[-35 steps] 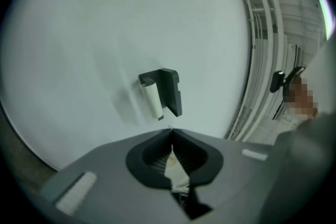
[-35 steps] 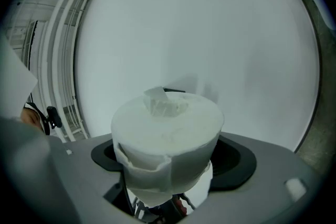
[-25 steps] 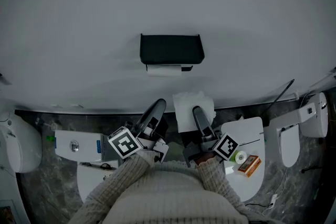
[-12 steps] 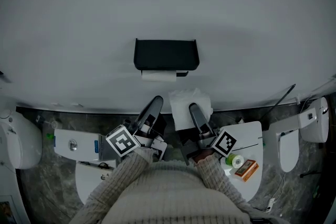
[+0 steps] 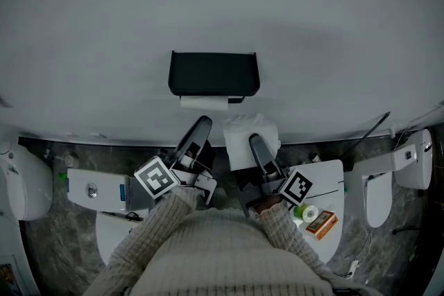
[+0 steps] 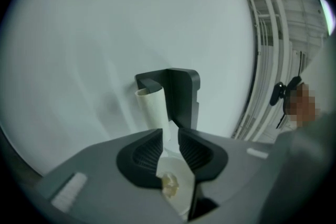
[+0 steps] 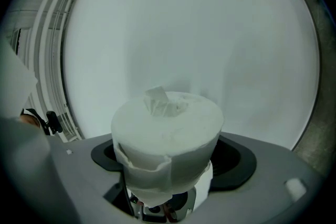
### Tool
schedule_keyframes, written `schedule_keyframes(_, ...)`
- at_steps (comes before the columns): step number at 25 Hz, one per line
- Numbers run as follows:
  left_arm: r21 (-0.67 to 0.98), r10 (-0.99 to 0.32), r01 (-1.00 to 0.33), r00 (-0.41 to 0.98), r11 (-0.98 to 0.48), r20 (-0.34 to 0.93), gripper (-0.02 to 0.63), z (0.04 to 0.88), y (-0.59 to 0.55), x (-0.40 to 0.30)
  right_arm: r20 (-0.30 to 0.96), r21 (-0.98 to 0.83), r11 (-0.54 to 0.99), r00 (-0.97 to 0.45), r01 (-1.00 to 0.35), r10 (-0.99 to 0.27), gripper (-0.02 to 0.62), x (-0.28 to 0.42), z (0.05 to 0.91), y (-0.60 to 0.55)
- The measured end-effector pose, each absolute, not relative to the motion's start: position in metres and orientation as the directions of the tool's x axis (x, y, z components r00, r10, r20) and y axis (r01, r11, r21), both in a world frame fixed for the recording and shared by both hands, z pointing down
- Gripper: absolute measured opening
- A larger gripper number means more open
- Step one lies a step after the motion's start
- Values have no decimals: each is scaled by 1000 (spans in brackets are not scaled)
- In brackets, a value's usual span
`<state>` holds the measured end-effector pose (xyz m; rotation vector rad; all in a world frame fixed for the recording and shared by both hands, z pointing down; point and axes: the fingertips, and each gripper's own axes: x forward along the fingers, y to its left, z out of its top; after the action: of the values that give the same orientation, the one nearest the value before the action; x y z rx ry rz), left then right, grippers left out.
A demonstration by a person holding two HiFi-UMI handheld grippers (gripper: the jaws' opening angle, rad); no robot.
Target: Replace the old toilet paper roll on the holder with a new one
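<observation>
Left gripper (image 5: 200, 125) moves up nearer the old roll (image 5: 204, 102) under the holder (image 5: 214, 73). Its jaws have just been opening, with that roll seen past the gap. Right gripper (image 5: 255, 144) with new roll (image 5: 237, 145) rises slightly too.

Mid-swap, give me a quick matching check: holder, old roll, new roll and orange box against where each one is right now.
Things:
1. holder
2. old roll
3. new roll
4. orange box

Places:
A. clamped in the right tool
B. mounted on the wall
C. lying on the white top at the right
D. just under the black cover, nearly used up

Pairs: 1-B, 2-D, 3-A, 4-C
</observation>
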<state>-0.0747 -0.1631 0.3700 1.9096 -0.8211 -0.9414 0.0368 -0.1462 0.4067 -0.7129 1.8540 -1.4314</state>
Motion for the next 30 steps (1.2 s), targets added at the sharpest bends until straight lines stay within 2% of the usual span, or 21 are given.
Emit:
schedule_keyframes(8, 910, -837, -141, 466, -389, -286, 189, 377, -185, -74, -184, -966, 256, -630, -25, -755, 437, 39, 407, -159)
schedule_keyframes(11, 916, -845, -128, 450, -381, -289, 207, 378, -191, -76, -179, -968, 250, -632, -24, -754, 437, 40, 408, -164)
schedule_keyframes(26, 921, -865, -122, 407, -370, -294, 227, 374, -213, -78, -174, -969, 247, -624, -31, -762, 437, 48, 412, -178)
schedule_keyframes(30, 921, -852, -100, 427, -376, -302, 178, 374, -213, -75, -165, -970, 238, -618, -37, -769, 437, 52, 416, -178)
